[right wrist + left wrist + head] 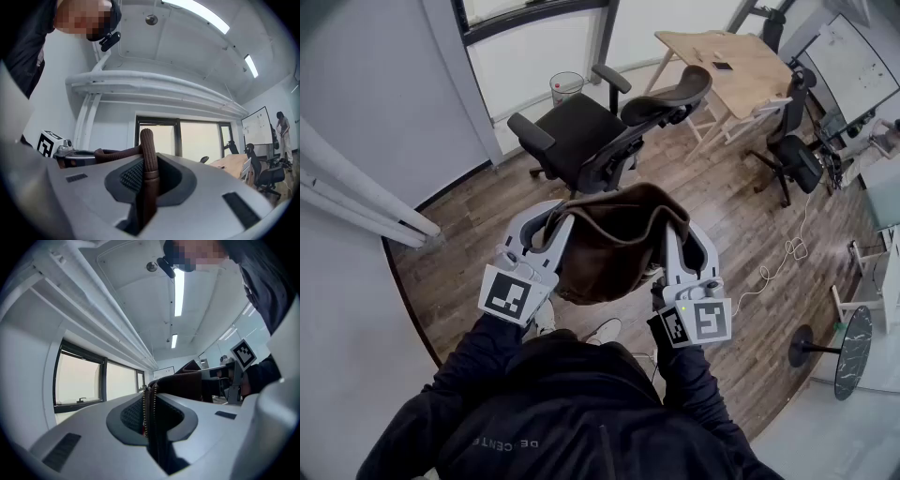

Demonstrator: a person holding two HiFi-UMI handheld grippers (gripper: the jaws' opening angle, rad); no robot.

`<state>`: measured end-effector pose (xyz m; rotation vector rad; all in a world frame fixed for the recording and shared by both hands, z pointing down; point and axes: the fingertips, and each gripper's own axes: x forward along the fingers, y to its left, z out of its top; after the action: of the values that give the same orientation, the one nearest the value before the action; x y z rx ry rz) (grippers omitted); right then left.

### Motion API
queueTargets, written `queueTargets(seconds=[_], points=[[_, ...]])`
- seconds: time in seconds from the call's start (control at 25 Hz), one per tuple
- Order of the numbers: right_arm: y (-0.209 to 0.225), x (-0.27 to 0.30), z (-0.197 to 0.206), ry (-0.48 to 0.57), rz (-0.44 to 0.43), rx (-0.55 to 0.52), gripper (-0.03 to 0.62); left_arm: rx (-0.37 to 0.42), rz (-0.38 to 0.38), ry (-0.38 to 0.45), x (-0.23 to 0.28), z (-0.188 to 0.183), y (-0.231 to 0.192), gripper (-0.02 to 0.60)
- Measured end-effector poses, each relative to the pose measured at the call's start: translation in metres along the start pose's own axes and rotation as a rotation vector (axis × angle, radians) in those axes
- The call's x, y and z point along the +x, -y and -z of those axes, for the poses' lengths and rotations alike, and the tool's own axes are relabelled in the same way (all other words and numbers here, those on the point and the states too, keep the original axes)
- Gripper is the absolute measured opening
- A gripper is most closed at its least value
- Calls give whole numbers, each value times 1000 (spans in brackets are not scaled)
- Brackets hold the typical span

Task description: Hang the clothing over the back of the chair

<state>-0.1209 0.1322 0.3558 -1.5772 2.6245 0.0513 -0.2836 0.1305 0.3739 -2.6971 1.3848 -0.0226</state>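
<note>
Brown jacket (614, 239) hangs bunched between both grippers, on the person's side of the black office chair (600, 131) and apart from it. Left gripper (551, 225) is clenched on its zipper edge (149, 404); right gripper (678, 234) is clenched on its ribbed trim (149, 150).

Pale wooden counter (752, 77) carries a small dark phone (723, 67) — a thin white cable (766, 275) snakes over the wood-plank floor (469, 253).

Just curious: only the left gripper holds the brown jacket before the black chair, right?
No, both do: the head view shows the left gripper and the right gripper each shut on the brown jacket before the black chair.
</note>
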Motion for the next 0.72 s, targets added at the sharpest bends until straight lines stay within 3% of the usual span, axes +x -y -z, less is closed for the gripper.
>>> queueTargets(seconds=[0.72], points=[[21,-30,-21,38,-6,33,57,5,35,52,0,-26,23,55]])
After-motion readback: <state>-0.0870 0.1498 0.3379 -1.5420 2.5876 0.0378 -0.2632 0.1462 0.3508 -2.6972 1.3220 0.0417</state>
